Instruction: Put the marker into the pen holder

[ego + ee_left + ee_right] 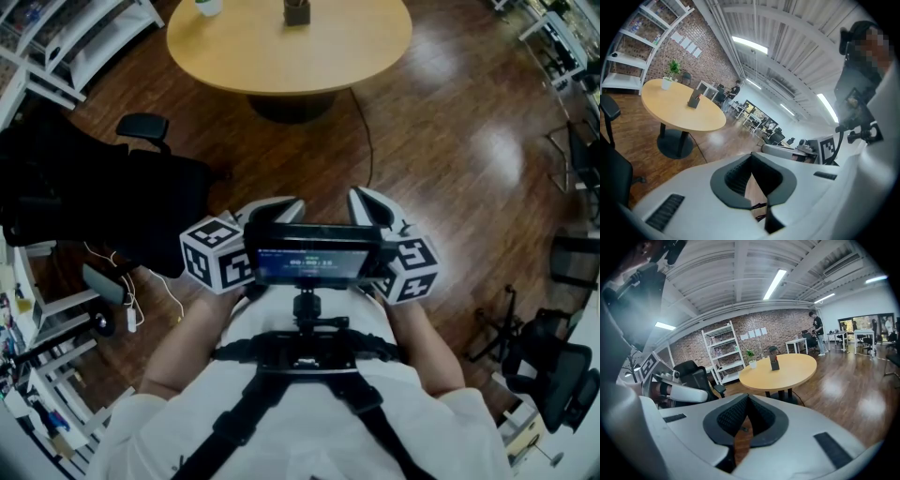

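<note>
- Closest to the head camera is the person's white shirt (169, 441), with a black strap harness (305, 352) across the chest and a dark flat screen (314, 258) mounted on it.
- Just above the screen, both grippers are held close to the body and side by side, pointing away from the person.
- On the left gripper (277, 208), its own view shows the two dark ribbed pads meeting at the tips. The jaws are closed together, with nothing between them.
- On the right gripper (373, 204), its own view shows the same. The pads touch at the tips and it is closed and empty.
- Each gripper view also shows the other gripper at its side, near and at about the same height.
- A round light wooden table (281, 52) stands on the brown wooden floor (441, 141), well apart from the grippers and straight ahead of the person.
- On this table a dark rectangular pen holder (296, 11) stands upright near the far side. A small white pot with a green plant (752, 363) stands near it on the same table.
- I cannot make out the marker in any view. The pen holder is too small to tell what is inside.
- A black office chair (141, 127) stands to the left of the person, between the table and white shelves (722, 352).
- A thin black cable (364, 131) runs on the floor from the table base toward the person.
</note>
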A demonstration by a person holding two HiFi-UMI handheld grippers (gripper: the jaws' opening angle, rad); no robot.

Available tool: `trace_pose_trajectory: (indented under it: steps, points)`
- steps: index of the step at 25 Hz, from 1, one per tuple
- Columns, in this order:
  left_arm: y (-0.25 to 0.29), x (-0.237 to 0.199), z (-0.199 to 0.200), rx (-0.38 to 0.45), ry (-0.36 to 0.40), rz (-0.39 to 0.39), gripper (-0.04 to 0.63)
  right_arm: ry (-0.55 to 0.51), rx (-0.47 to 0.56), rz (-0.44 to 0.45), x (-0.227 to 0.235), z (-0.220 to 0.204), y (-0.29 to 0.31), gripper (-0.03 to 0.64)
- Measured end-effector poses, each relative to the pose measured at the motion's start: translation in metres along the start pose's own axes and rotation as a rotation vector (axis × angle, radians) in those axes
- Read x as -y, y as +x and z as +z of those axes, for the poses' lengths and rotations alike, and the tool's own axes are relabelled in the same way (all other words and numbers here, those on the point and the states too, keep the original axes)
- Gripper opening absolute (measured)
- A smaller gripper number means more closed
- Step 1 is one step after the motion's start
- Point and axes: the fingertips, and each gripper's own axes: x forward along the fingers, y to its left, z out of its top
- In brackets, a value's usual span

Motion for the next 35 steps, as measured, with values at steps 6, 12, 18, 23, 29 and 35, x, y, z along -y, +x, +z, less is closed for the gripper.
trace_pose_trajectory:
  steps: [6,12,18,23,29,35]
  points:
    - [0.002,0.003,-0.002,-0.005,0.0,-0.001,-0.006,-0.012,-0.006,-0.001,0.002,-0.001,-0.002,-0.008]
    - [0.002,0.0,-0.001,-0.008,0.002,-0.001,-0.005,-0.017,-0.01,0.007,0.0,0.002,0.001,-0.008]
    - [0.001,-0.004,0.002,-0.008,0.014,0.004,-0.006,-0.016,-0.015,0.014,-0.001,0.004,0.006,-0.008]
    - [0.001,0.0,0.001,-0.013,0.02,0.002,-0.006,-0.02,-0.017,0.022,-0.003,0.004,0.004,-0.007]
    - [0.002,-0.001,0.001,-0.014,0.022,-0.003,-0.006,-0.022,-0.027,0.022,-0.003,0.002,0.006,-0.006]
    - [0.0,-0.003,0.003,-0.006,0.013,-0.001,-0.006,-0.025,-0.031,0.021,-0.004,0.002,0.006,-0.006]
